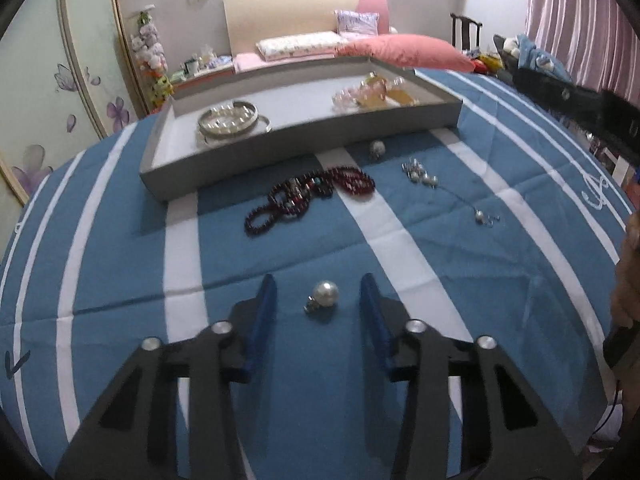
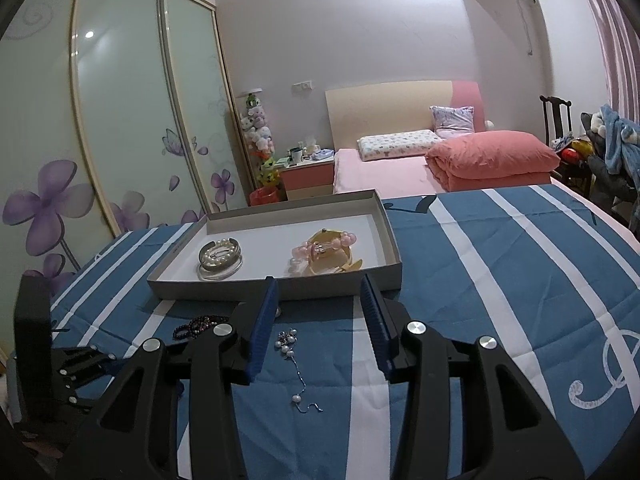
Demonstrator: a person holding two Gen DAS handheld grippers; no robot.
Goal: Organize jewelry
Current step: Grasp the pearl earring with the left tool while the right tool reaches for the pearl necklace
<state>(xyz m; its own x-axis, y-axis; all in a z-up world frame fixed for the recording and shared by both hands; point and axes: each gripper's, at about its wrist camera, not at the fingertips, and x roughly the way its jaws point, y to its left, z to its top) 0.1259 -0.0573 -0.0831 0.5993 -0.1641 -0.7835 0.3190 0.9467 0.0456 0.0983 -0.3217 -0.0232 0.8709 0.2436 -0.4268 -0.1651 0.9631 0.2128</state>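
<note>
A single pearl earring (image 1: 326,293) lies on the blue-and-white striped cloth (image 1: 440,264) between the blue fingers of my left gripper (image 1: 318,282); the pads stand apart from it, so the gripper is open. Beyond it lie dark red bead strings (image 1: 308,196), a pearl cluster on a thin chain (image 1: 420,176) and a small pearl piece (image 1: 377,148). The grey tray (image 1: 280,148) holds silver bangles with pearls (image 1: 228,120) and a pink bead bracelet (image 1: 352,96). My right gripper (image 2: 319,282) hovers open over the pearl chain (image 2: 288,344), with nothing between its fingers.
The tray (image 2: 340,284) stands just ahead of the right gripper, the dark beads (image 2: 196,326) to its left. The left gripper's black body (image 2: 40,360) shows at the left edge. A hand (image 1: 628,280) is at the right edge. A bed and wardrobe stand behind.
</note>
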